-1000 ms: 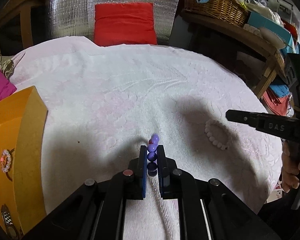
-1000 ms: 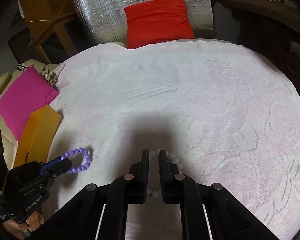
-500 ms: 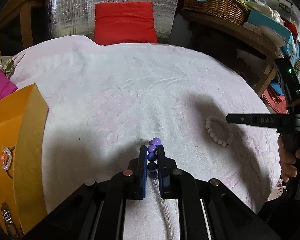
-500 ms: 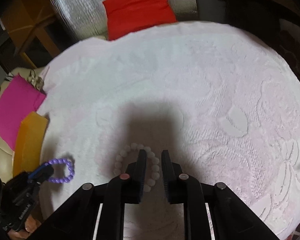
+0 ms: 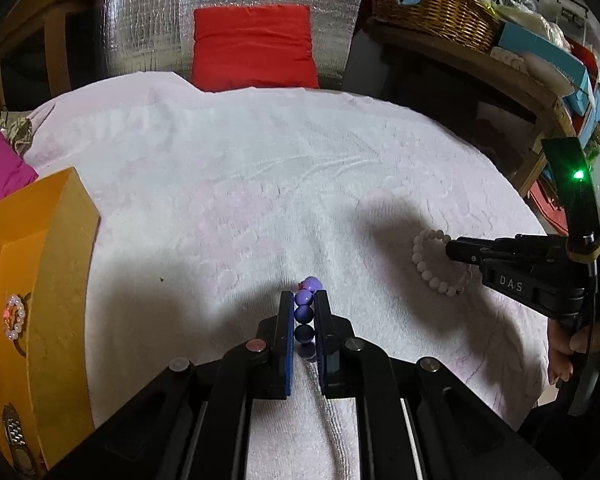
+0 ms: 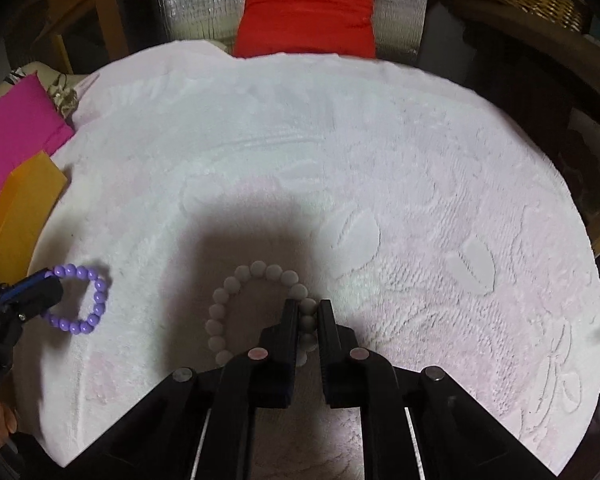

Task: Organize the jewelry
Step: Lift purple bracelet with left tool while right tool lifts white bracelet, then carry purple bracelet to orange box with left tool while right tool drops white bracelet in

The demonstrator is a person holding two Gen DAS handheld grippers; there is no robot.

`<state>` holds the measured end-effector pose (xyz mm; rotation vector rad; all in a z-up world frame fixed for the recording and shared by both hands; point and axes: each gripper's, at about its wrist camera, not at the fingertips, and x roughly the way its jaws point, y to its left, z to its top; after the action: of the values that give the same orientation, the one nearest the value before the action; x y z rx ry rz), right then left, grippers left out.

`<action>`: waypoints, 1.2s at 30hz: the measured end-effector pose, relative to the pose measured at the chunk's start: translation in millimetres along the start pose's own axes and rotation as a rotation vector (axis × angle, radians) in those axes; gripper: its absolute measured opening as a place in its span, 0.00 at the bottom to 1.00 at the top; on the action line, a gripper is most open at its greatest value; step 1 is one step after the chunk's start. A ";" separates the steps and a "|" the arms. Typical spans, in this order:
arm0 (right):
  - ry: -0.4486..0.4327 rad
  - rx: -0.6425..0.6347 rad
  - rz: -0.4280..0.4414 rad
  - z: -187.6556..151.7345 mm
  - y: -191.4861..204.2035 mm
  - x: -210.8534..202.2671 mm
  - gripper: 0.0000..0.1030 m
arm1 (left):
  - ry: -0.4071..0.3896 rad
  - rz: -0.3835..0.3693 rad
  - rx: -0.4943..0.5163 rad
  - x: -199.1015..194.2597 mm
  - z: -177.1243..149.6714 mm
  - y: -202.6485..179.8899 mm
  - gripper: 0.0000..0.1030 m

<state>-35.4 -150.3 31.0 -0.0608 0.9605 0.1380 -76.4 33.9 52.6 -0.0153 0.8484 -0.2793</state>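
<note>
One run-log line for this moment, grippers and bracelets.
left gripper: shut on purple bead bracelet | right gripper: jaws just closed, shut on white bead bracelet | orange jewelry box: open at left

Red cushion [image 5: 254,46], wicker basket [image 5: 432,4]

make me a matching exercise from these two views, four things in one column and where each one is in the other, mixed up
Things:
1. purple bead bracelet
2. white bead bracelet
3. red cushion
4. orange box

Places:
A. leaning on the silver foil sheet behind the towel
B. between the left gripper's jaws
C. at the towel's left edge
D. on the towel, in the right gripper's jaws

Pairs: 1-B, 2-D, 3-A, 4-C
</note>
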 end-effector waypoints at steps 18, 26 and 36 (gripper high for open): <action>-0.187 0.056 0.127 13.6 -3.6 -48.9 0.10 | -0.088 0.134 0.048 -25.7 -0.9 -5.0 0.09; -0.232 0.048 0.176 17.0 3.4 -62.2 0.10 | -0.123 0.207 0.050 -40.8 -5.2 -1.0 0.09; -0.273 0.011 0.231 16.5 29.4 -75.6 0.10 | -0.180 0.258 0.004 -67.5 -13.4 5.0 0.09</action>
<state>-69.0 -126.2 102.8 0.0788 0.6929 0.3454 -127.4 56.9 92.9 0.0713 0.6621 -0.0359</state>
